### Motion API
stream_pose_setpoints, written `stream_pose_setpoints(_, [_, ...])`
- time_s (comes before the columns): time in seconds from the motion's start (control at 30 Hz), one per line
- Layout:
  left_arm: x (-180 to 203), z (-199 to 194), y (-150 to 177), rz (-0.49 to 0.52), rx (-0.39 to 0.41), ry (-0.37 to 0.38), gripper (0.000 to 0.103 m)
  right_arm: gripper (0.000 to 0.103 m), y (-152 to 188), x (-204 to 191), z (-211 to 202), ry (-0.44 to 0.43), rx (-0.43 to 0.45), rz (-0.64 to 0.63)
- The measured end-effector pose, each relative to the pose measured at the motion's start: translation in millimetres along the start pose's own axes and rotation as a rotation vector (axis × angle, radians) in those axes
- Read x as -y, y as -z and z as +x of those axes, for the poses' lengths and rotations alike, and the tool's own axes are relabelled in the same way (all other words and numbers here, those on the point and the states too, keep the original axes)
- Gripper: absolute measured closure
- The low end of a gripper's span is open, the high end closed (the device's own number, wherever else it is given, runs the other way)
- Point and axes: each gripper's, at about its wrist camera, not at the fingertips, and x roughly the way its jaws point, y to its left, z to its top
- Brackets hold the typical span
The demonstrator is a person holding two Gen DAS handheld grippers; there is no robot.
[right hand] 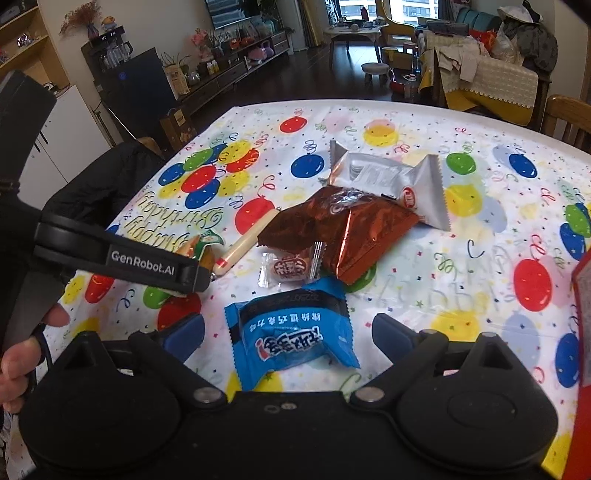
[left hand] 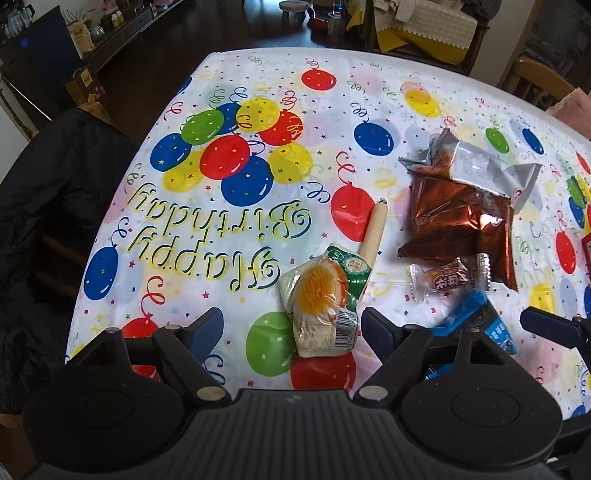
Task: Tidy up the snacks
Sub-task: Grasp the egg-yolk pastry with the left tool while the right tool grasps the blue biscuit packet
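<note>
Several snacks on balloon tablecloth (left hand: 258, 192), living rm w/ sofa (right hand: 491, 81) behind. Left gripper (left hand: 291, 328) & right gripper (right hand: 288, 332) both spread apart, empty. Only right view shows TV (right hand: 232, 11).

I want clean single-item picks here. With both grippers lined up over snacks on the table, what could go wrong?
1. The left gripper straddles the egg pack, which lies on the sausage stick; closing may drag or roll the stick.
2. The right gripper brackets the blue packet; the small candy sits right beyond it and could get nudged.
3. The grippers work side by side and could bump.
</note>
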Motion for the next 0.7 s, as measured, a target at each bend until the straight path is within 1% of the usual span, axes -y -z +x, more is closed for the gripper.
stream_pose_setpoints(0.17, [-1.6,6.0,-1.1,-0.001,0.007,0.0,0.022,0.006,-0.2,1.7,11.3,0.003,-0.014,-0.001])
stream_pose_setpoints(0.23, [-2.8,5.7,-1.1,0.0,0.014,0.018,0.03,0.011,-0.4,1.8,13.9,-0.002,-0.017,-0.002])
stream_pose_setpoints(0.27, [-3.0,5.6,-1.6,-0.001,0.015,0.022,0.031,0.014,-1.3,1.9,14.8,-0.003,-0.018,-0.002])
stream_pose_setpoints(0.3, [-2.8,5.2,-1.7,-0.002,0.016,0.022,0.032,0.02,-1.3,1.9,15.5,-0.006,-0.021,-0.001])
stream_pose_setpoints(0.33, [-2.9,4.7,-1.5,-0.003,0.019,0.028,0.037,0.023,-1.2,2.2,16.1,-0.011,-0.025,0.002])
stream_pose_setpoints(0.37, [-3.3,4.1,-1.4,-0.006,0.021,0.041,0.041,0.024,-1.2,2.1,16.6,-0.013,-0.026,0.007])
stream_pose_setpoints(0.4, [-3.6,3.3,-1.2,-0.01,0.021,0.05,0.046,0.028,-1.0,2.2,16.4,-0.009,-0.024,0.011])
stream_pose_setpoints(0.47, [-3.6,1.3,-1.0,-0.013,0.026,0.06,0.053,0.035,-1.3,2.9,16.0,-0.008,-0.022,0.015])
stream_pose_setpoints(0.5, [-3.3,0.1,-0.9,-0.013,0.028,0.066,0.059,0.04,-1.1,3.7,15.2,-0.014,-0.022,0.021])
stream_pose_setpoints(0.53, [-3.0,-0.9,-0.7,-0.012,0.029,0.07,0.063,0.041,-0.7,4.0,14.1,-0.014,-0.019,0.025])
stream_pose_setpoints(0.7, [-2.5,-4.5,2.4,-0.01,0.038,0.062,0.066,0.043,1.6,3.8,6.8,0.001,-0.005,0.039])
